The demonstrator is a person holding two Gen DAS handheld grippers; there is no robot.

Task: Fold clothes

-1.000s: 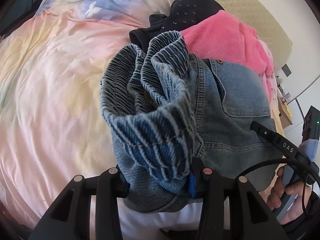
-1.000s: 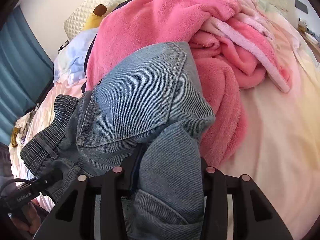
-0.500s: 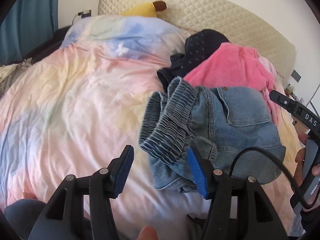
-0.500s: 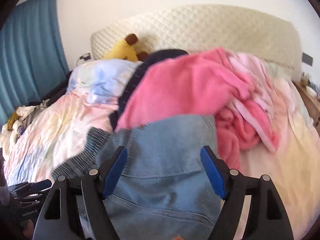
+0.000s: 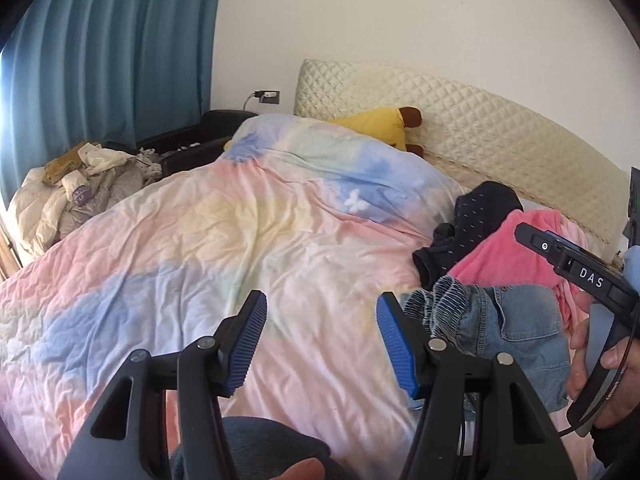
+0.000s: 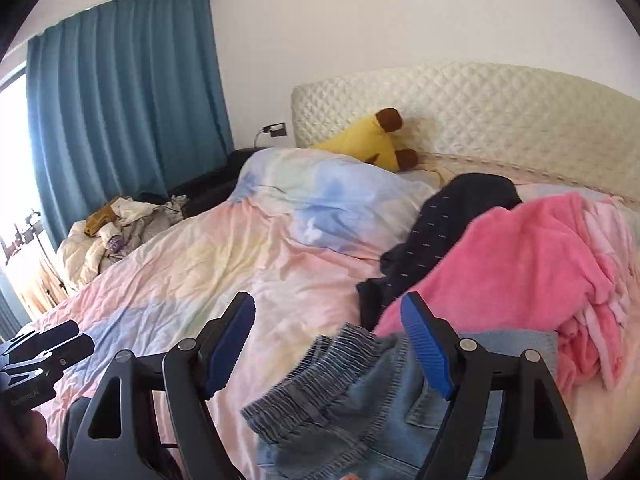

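both tongs, left [image 5: 322, 344] and right [image 6: 328, 344], hang spread and empty; denim shorts [image 6: 360, 408] lie, seemingly folded, at four o'clock on the bed [image 5: 240, 240].

1. Duvet [image 5: 248, 240]: pastel pink, blue and yellow; covers the bed, wrinkled.
2. Headboard [image 6: 500, 112]: cream, quilted; at the far end of the bed against the white wall.
3. Plush toy [image 6: 372, 140]: yellow with brown ends; lies just in front of the headboard.
4. Curtain [image 5: 100, 60]: teal, pleated; far left.
5. Wall socket [image 5: 269, 96]: left of the headboard, plug inserted.
6. Pale bedding heap [image 5: 72, 196]: crumpled, left of the bed below the curtain.
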